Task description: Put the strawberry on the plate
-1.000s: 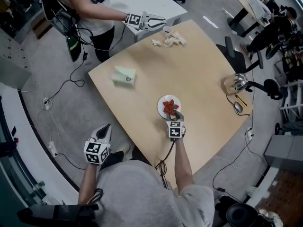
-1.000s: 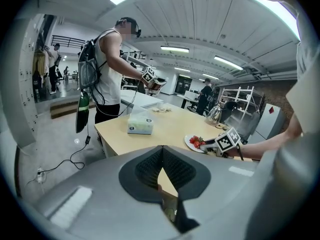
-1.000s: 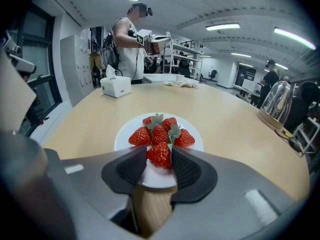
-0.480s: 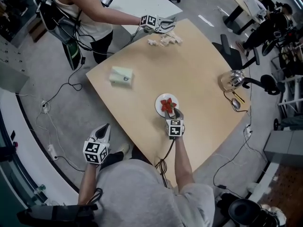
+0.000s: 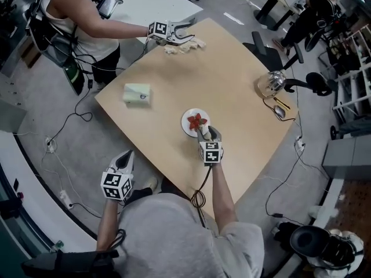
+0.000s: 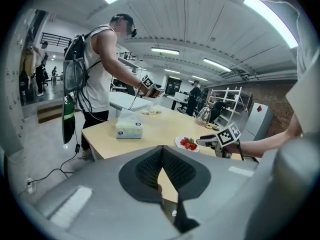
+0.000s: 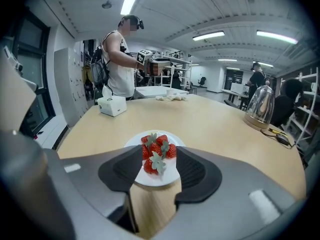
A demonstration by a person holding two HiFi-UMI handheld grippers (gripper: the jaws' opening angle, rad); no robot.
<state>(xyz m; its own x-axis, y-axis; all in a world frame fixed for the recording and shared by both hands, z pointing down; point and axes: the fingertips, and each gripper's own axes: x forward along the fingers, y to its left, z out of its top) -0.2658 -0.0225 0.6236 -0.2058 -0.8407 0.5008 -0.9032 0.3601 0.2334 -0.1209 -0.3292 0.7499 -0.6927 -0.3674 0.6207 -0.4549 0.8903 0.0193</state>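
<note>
A big open workroom with a grey floor and loose cables holds a pale wooden table [image 5: 237,80], seen from above with one corner towards the wearer. A white plate [image 5: 186,126] lies close to the table's near edge, about halfway along it. The strawberries [image 5: 196,120] are heaped on the plate, green tops showing.

The right gripper [image 5: 207,133] hangs just over the near rim of the plate, pointing down and across the table. Its jaws have just been opening and stand wide apart. In the right gripper view the strawberries show in the gap between the pads, lying on the plate, with neither pad pressing on them.

The left gripper [image 5: 127,157] is held off the table, beyond its near edge and over the floor. Its jaws are closed tip to tip with nothing between them.

A tissue box [image 5: 137,93] sits near the left corner. A glass kettle [image 5: 270,84] stands by the right corner, with a mouse [image 5: 279,112] just beside it. At the far corner a second person [image 5: 75,22] reaches in with another gripper [image 5: 174,32] over some crumpled tissue [image 5: 184,46].
</note>
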